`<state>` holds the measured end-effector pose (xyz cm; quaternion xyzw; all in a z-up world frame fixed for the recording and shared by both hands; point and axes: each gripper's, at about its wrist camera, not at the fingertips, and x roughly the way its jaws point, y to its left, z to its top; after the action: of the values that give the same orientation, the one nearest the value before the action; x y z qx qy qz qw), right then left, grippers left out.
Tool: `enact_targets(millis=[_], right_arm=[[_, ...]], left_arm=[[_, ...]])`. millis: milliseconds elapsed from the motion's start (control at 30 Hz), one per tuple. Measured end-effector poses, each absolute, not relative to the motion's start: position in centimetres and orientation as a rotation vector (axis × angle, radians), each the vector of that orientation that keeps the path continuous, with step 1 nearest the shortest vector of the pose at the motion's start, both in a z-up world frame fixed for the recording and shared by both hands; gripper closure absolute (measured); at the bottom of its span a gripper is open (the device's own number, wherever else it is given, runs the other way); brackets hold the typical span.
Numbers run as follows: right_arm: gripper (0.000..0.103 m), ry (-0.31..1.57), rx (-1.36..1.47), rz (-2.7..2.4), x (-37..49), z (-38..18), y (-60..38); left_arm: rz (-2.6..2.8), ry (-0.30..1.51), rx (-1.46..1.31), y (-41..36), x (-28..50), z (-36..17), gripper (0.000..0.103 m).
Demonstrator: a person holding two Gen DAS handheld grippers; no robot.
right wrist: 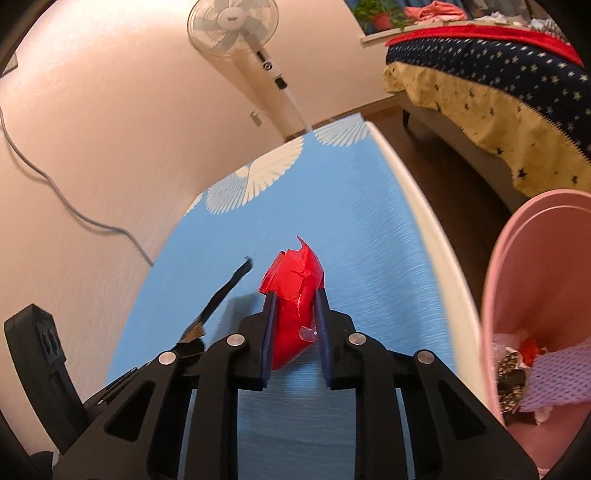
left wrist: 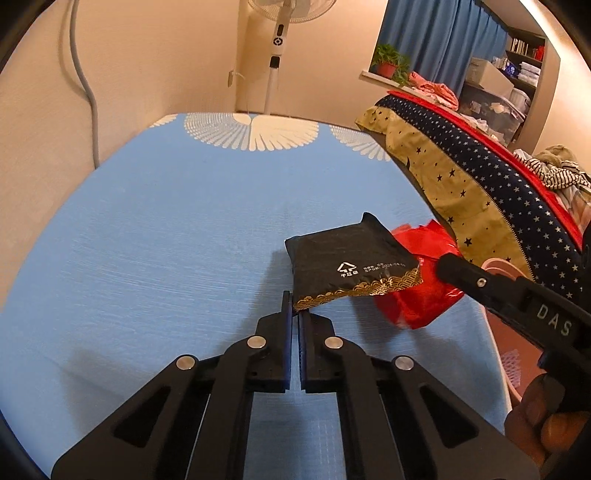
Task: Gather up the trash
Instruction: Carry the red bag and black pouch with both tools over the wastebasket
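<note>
A black snack packet (left wrist: 351,262) with a gold wave edge hangs lifted above the blue tablecloth (left wrist: 166,221), and my left gripper (left wrist: 295,310) is shut on its near corner. In the right wrist view that packet (right wrist: 225,291) shows edge-on at the left. A crumpled red wrapper (right wrist: 291,273) stands between the pads of my right gripper (right wrist: 295,299), which is shut on it just above the cloth. From the left wrist the red wrapper (left wrist: 417,295) shows behind the packet, with the right gripper's finger (left wrist: 458,269) on it.
A pink bin (right wrist: 517,258) holding wrappers and purple mesh stands beside the table's right edge (right wrist: 417,206). Beyond it is a bed with a star-print cover (right wrist: 480,92). A standing fan (right wrist: 232,29) and a grey cable (right wrist: 74,210) are by the wall.
</note>
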<state>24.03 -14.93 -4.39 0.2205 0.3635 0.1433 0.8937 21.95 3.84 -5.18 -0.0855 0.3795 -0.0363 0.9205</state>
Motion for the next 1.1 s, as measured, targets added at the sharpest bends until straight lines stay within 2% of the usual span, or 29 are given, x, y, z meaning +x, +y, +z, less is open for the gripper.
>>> enact_targets(millis=[633, 1100], right_arm=[[0.083, 0.599, 0.357, 0.179, 16.7, 2.4, -18.8], [0.083, 0.512, 0.290, 0.062, 11.8, 6.3, -20.8]], left_arm=[[-0.131, 0.677, -0.168, 3.0, 16.3, -0.3, 0.101], [-0.222, 0.651, -0.199, 1.1, 14.9, 1.1, 0.101]])
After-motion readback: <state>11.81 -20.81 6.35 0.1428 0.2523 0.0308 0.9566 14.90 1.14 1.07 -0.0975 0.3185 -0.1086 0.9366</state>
